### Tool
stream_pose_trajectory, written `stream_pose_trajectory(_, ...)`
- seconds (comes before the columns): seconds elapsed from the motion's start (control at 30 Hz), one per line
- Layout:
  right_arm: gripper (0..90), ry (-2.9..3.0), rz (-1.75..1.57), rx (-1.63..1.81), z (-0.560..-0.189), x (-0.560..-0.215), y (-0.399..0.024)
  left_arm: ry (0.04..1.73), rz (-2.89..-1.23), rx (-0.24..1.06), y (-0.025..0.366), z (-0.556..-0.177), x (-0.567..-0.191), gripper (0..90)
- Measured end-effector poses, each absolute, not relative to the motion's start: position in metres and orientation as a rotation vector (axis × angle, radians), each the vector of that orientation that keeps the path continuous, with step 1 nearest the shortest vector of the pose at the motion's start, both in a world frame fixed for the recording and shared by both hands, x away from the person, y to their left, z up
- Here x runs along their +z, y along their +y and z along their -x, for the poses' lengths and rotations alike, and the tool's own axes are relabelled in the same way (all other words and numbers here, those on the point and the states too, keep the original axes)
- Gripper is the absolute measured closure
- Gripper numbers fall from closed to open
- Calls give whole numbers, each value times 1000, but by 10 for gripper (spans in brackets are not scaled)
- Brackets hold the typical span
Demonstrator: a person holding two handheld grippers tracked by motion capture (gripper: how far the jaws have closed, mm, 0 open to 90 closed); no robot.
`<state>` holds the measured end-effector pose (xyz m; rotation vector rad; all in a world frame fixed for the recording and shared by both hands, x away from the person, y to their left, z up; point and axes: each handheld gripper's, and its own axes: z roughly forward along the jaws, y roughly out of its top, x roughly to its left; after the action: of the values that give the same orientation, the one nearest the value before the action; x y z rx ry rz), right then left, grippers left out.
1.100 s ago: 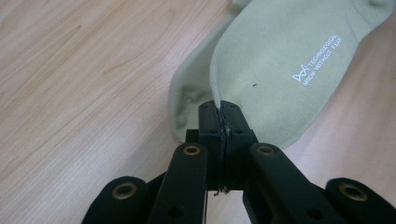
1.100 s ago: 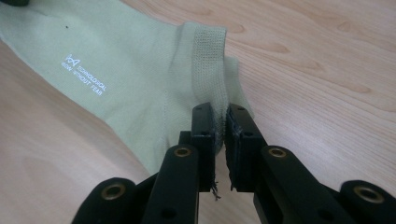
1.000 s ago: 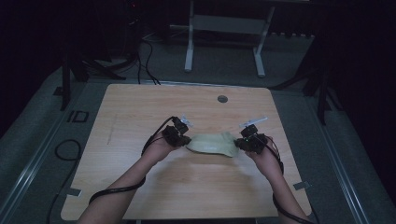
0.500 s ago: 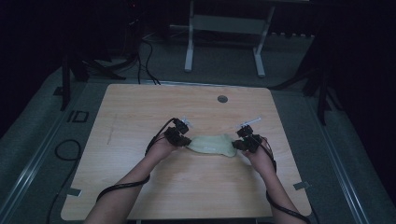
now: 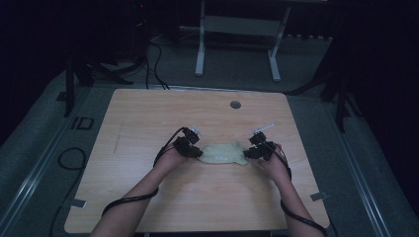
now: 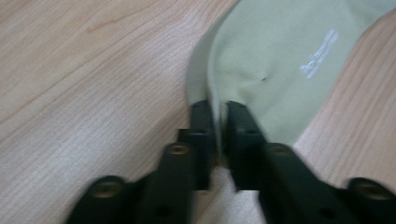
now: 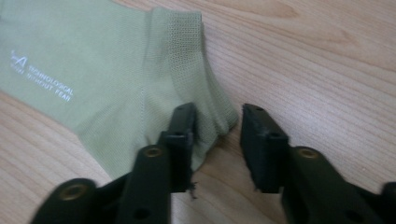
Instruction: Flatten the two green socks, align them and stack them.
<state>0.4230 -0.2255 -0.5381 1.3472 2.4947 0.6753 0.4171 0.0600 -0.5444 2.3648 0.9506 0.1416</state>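
Note:
A pale green sock [image 5: 223,153] with small white lettering lies flat on the wooden table [image 5: 148,113], a little in front of its middle. My left gripper [image 5: 197,152] is at the sock's left end. In the left gripper view the jaws [image 6: 220,112] have just been opening and stand a narrow gap apart, with the sock's [image 6: 280,56] raised edge between them. My right gripper [image 5: 249,154] is at the right end. Its jaws [image 7: 217,116] have just been opening too and stand clearly apart, with the ribbed cuff of the sock [image 7: 93,60] lying loose beside the left jaw.
A round cable hole [image 5: 235,104] sits near the table's far edge. Bare wood surrounds the sock on every side. Beyond the table stands a white desk frame [image 5: 237,29] on the dark floor, and cables [image 5: 69,158] trail at the left.
Both hands came down and brought the sock onto the table, where it lies flatter than before. Both pairs of jaws have parted.

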Motion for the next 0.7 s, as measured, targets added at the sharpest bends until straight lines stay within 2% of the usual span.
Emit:
stream_pose_trajectory(0.07, 557, 2501, -1328, 688, -423, -535, -224, 934, -2372, 172, 59, -415, -543, 560)
stream_pose_trajectory(0.13, 494, 2486, -1321, 704, -422, -531, -224, 904, -2368, 197, 60, -414, -541, 535)
stream_pose_trajectory(0.4, 325, 2487, -1263, 841, -414, -514, -220, 920, -2322, 150, 63, -405, -528, 190)
stream_pose_trajectory(0.47, 221, 2523, -1282, 842, -412, -513, -219, 921, -2310, 178, 64, -401, -526, 140)
stream_pose_trajectory(0.5, 200, 2544, -1273, 840, -411, -514, -219, 919, -2303, 203, 65, -398, -524, 140)
stream_pose_trajectory(0.6, 155, 2548, -1249, 868, -407, -514, -219, 916, -2265, 234, 69, -391, -522, 133)
stream_pose_trajectory(0.7, 146, 2520, -1235, 879, -404, -513, -222, 925, -2236, 277, 74, -383, -522, 105)
